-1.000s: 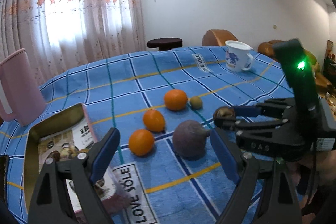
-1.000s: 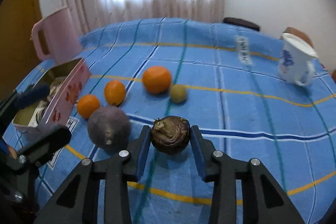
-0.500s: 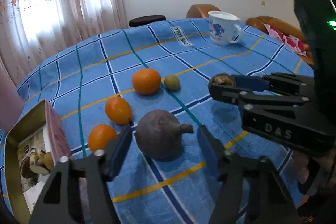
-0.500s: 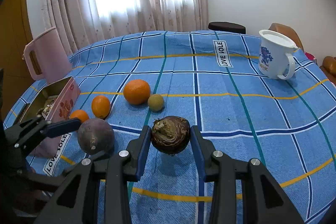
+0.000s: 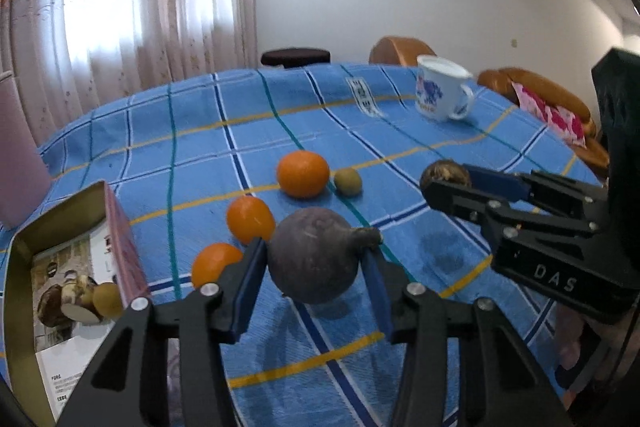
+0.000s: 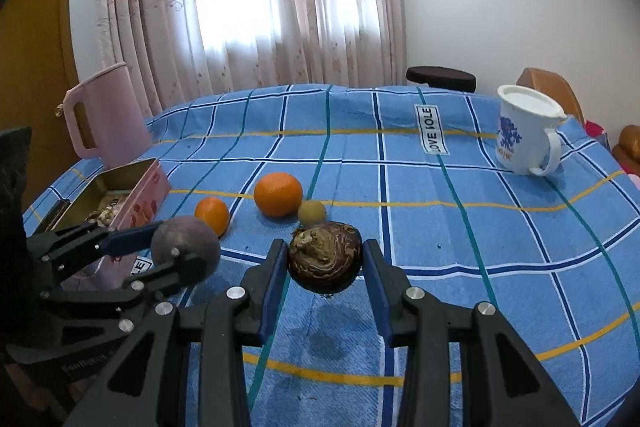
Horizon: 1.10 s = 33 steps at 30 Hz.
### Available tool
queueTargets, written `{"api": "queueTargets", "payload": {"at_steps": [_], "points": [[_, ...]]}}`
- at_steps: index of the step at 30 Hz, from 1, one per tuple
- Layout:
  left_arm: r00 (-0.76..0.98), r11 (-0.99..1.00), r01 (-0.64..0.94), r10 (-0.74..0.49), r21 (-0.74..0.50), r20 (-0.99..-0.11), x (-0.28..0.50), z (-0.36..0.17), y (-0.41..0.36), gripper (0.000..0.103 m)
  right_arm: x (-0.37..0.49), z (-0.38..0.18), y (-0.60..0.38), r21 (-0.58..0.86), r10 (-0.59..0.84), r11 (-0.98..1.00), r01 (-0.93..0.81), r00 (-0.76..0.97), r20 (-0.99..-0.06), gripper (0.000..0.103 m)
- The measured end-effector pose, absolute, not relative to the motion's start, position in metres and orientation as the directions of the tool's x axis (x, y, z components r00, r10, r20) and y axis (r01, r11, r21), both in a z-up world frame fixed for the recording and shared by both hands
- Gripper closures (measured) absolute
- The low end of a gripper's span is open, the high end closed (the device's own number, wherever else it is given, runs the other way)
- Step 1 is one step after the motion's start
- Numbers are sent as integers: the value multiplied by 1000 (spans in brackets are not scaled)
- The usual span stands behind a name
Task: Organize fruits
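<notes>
My left gripper point(image 5: 316, 267) is shut on a round purple fruit point(image 5: 314, 259) with a stubby stem and holds it above the blue checked cloth. It also shows in the right wrist view point(image 6: 186, 251). My right gripper point(image 6: 326, 263) is shut on a brown scaly bulb-like fruit point(image 6: 325, 257) lifted above the cloth; it shows at right in the left wrist view point(image 5: 445, 174). On the cloth lie a large orange point(image 5: 303, 173), two smaller oranges point(image 5: 250, 219) point(image 5: 216, 263) and a small green-brown fruit point(image 5: 348, 181).
An open pink tin point(image 5: 120, 247) with nuts inside stands at the left. A pink jug point(image 6: 106, 119) stands behind it. A white mug point(image 6: 524, 131) with blue print stands at the far right. Chairs and a stool stand beyond the table's far edge.
My left gripper has closed on the purple fruit and lifted it off the cloth. My right gripper has risen a little with the brown fruit still held.
</notes>
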<state>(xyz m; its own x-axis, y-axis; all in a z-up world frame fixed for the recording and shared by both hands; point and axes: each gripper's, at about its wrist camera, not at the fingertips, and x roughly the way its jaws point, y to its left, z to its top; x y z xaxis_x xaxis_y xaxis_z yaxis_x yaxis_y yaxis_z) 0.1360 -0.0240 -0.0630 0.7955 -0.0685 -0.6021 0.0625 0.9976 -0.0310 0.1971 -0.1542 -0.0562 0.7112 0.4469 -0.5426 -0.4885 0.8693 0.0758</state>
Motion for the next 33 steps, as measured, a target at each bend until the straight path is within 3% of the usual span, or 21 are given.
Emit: {"api": "queueTargets", "payload": {"at_steps": [33], "points": [[903,999,-24,11,-24,-430,103,-45,-15,53,170,-43,-162,38,477,861,-506,782,-401,63]]}}
